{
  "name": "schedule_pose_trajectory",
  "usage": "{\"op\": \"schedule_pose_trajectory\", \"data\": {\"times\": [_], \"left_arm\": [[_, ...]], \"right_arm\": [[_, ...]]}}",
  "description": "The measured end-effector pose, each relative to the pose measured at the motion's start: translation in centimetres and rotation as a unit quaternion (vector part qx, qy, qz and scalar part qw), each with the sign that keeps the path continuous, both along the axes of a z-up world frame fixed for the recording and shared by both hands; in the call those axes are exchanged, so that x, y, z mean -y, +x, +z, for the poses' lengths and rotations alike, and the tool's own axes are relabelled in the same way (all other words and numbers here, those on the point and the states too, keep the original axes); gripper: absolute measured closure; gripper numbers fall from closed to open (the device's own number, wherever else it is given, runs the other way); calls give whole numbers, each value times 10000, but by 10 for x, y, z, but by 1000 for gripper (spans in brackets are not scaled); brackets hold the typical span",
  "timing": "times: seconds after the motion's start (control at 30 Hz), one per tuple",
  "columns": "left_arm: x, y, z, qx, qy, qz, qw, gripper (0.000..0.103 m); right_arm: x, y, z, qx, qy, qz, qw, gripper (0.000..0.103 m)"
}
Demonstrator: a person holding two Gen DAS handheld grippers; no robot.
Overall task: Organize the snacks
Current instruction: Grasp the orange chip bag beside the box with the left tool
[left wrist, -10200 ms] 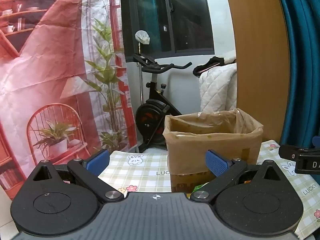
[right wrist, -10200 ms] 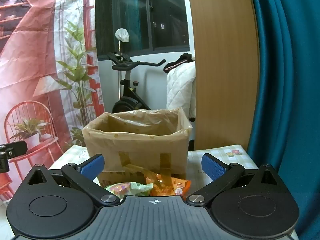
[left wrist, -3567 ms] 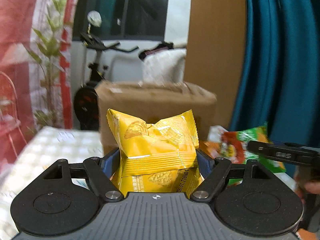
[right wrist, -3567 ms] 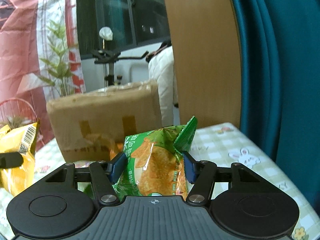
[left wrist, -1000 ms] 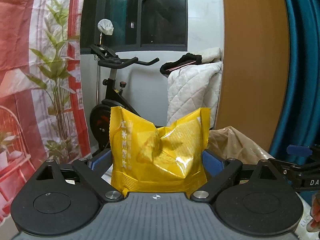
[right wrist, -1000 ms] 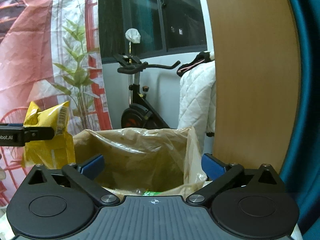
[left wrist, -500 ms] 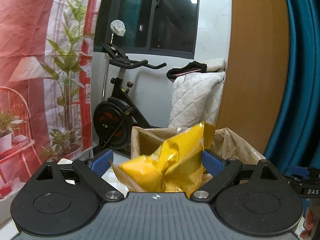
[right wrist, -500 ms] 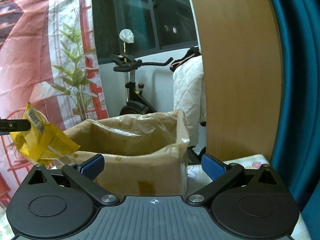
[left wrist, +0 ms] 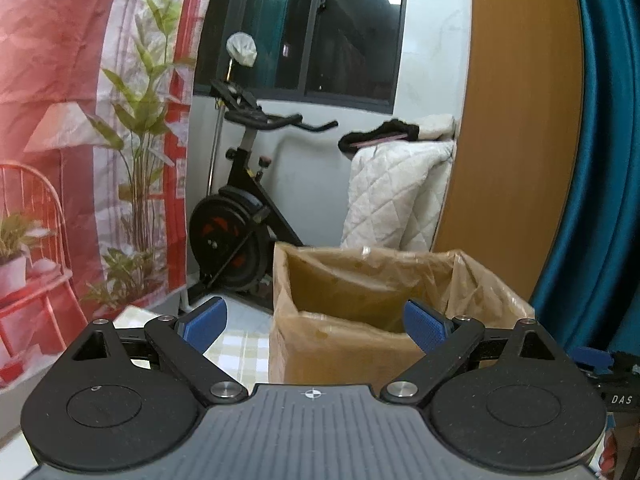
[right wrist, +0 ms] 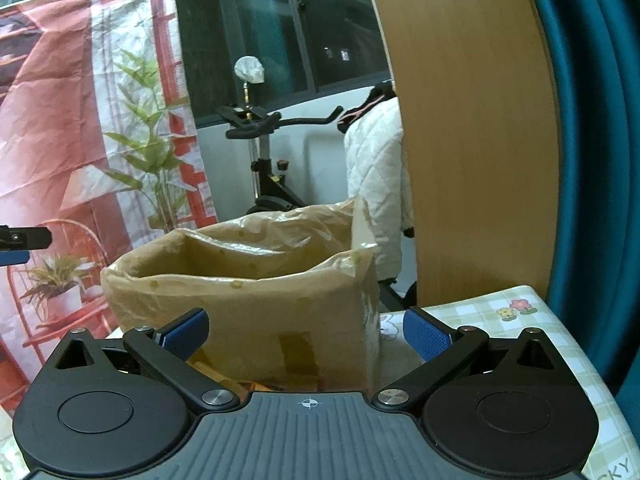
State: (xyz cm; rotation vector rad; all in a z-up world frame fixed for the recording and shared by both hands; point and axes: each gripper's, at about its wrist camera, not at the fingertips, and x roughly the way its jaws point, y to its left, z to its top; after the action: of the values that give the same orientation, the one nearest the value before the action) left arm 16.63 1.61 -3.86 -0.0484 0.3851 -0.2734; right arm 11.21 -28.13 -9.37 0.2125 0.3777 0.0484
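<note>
Cardboard box [left wrist: 352,344], lined w/ plastic bag, sits on checked tablecloth [right wrist: 500,312]; orange snack packs [right wrist: 256,384] lie at its near base. Left gripper [left wrist: 316,322] released, nothing btwn pads, facing box opening. Right gripper [right wrist: 306,330] also spread wide, empty. Exercise bike [left wrist: 240,220] behind.

Cardboard box [left wrist: 340,348], matt brown, lined with a thin, wrinkled, slightly glossy plastic bag [right wrist: 256,256]. Tablecloth [right wrist: 500,312]: smooth, printed checks. Left gripper [left wrist: 316,320] and right gripper [right wrist: 306,332]: matt black plastic arms, ribbed grey body, textured blue pads [left wrist: 424,324], shiny metal pivots. Backdrop [left wrist: 60,80]: creased printed sheet. Panel [right wrist: 472,120]: smooth wood. Quilt [left wrist: 396,196]: stitched cloth.
</note>
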Motion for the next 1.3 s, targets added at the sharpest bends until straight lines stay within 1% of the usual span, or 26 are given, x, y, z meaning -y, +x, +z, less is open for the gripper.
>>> {"op": "schedule_pose_trajectory", "data": {"times": [0.1,0.17,0.23,0.33,0.47,0.57,0.77,0.83,0.9,0.97,1.0,1.03,1.07,1.17,1.27,1.3], "left_arm": [[-7,-1,-19,-284,-110,-105,9995,7],[-12,1,-37,-563,-146,-144,9982,7],[-18,4,-54,-869,-235,-60,9959,7],[-34,11,-80,-1393,-658,184,9879,7],[-47,16,-104,-1889,-1249,499,9727,7],[-48,20,-115,-2061,-1458,601,9658,7],[-33,33,-134,-2219,-1686,630,9583,7],[-26,37,-139,-2230,-1649,662,9585,7],[-17,39,-141,-2227,-1488,686,9610,9],[-12,40,-142,-2189,-1239,669,9655,28],[-11,39,-141,-2188,-1187,621,9665,30],[-13,36,-139,-2188,-1215,607,9663,35],[-14,31,-135,-2164,-1187,600,9672,38],[-14,18,-120,-1820,-819,636,9778,40],[-23,1,-96,-1444,-662,825,9838,40],[-27,-6,-86,-1257,-594,910,9861,40]], "right_arm": [[-5,-1,-5,-65,-7,27,10000,0],[-9,-2,-10,-119,44,49,9999,0],[-12,-1,-17,-205,73,99,9997,0],[-16,0,-26,-299,32,158,9994,0],[-19,1,-31,-362,1,191,9992,0],[-19,2,-33,-382,5,170,9991,0],[-15,5,-41,-477,13,134,9988,0],[-14,5,-44,-534,37,111,9985,0],[-10,5,-47,-578,89,64,9983,0],[-6,3,-49,-583,112,12,9982,0],[-5,2,-49,-574,111,-5,9983,0],[-4,1,-49,-561,113,-17,9984,0],[-2,1,-49,-550,123,-27,9984,0],[1,1,-50,-533,189,-56,9984,0],[0,2,-49,-500,240,-17,9985,1],[-1,2,-49,-482,248,-2,9985,0]]}}
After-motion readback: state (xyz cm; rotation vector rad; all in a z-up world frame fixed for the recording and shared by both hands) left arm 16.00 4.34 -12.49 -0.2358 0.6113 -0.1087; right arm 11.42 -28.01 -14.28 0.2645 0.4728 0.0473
